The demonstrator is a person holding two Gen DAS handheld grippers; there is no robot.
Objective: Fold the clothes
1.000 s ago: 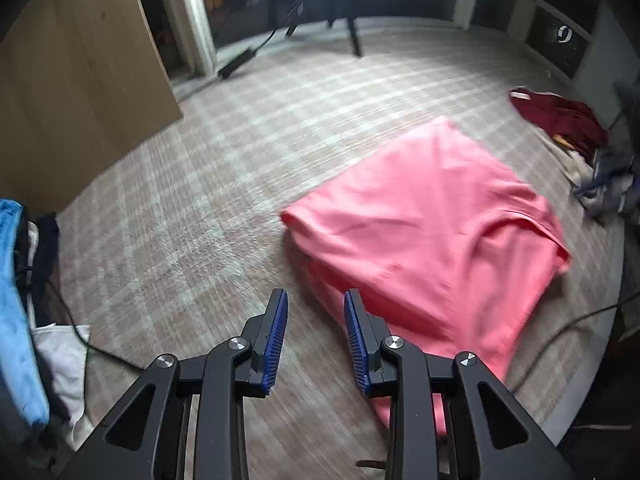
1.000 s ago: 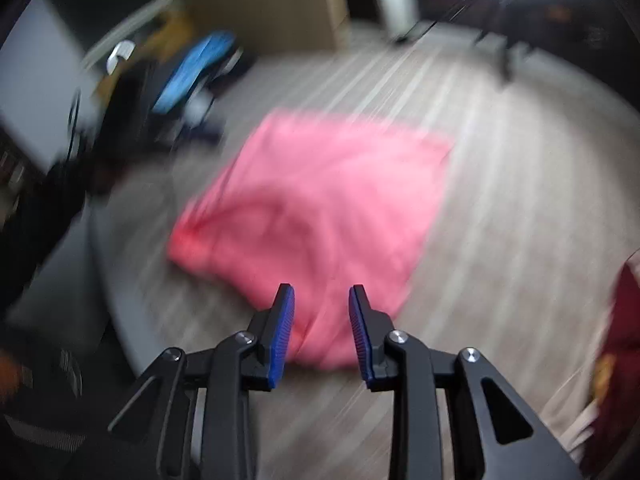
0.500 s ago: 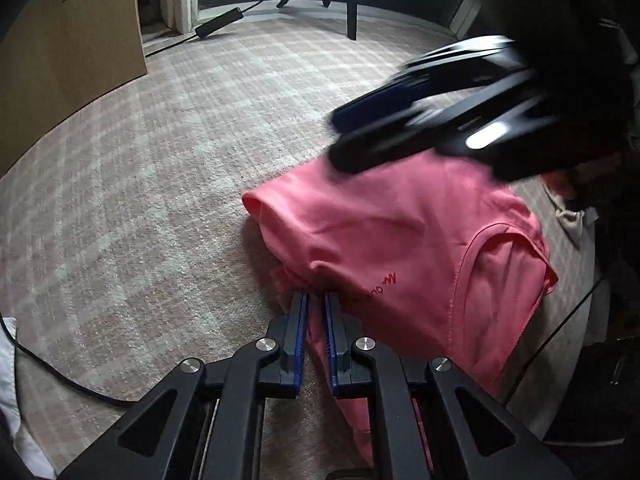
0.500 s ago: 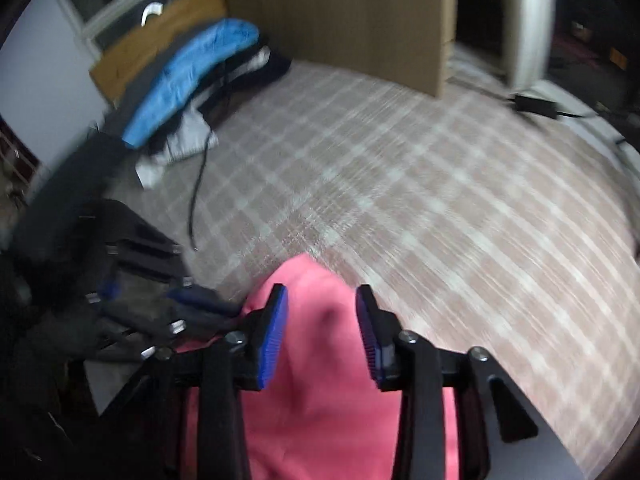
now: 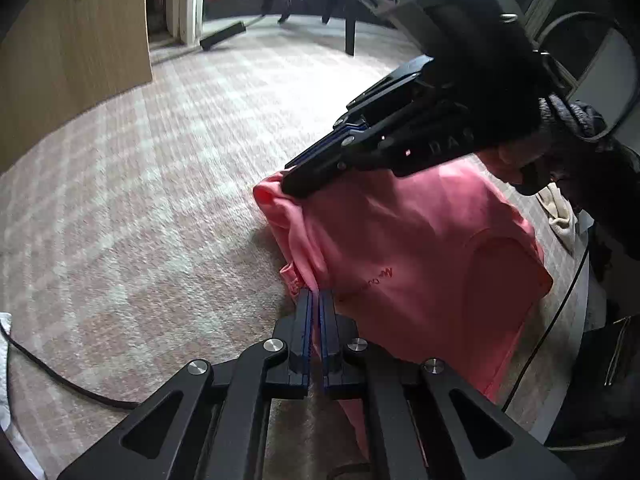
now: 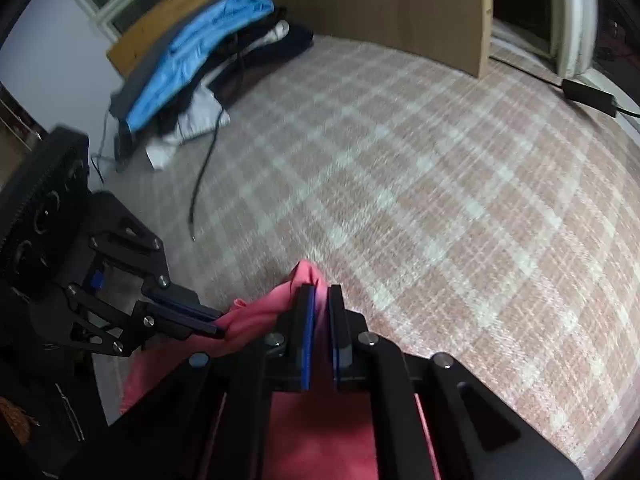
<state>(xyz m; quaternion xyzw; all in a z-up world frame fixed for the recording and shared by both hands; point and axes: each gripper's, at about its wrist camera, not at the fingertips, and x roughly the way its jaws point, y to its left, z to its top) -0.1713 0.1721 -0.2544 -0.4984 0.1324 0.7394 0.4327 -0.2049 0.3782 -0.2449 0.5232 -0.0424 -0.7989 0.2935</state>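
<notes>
Clearly the pink shirt (image 5: 420,248) is soft, light stuff: it lies on the checked carpet (image 5: 168,184) with one edge pulled up into a sagging ridge, and it drapes and bunches wherever it is not held. I judge it will carry almost no weight but will slide and crumple rather than keep any shape, so a pinch through all the layers at a corner or along an edge is the place to take it, never in the flat middle. That is where I have it. My left gripper (image 5: 316,300) is closed on the near end of the raised edge, just beside the small printed wording, with only a sliver of fabric between the blue pads. My right gripper (image 5: 296,178) is clamped on the far corner of the same edge, and from its own camera I see pink cloth (image 6: 256,320) squeezed between its pads (image 6: 307,320). Away from the shirt, a black cable (image 5: 60,376) trails over the carpet, a wooden panel (image 5: 72,40) stands at the far side, and a heap with a blue garment (image 6: 192,52) lies well apart.
</notes>
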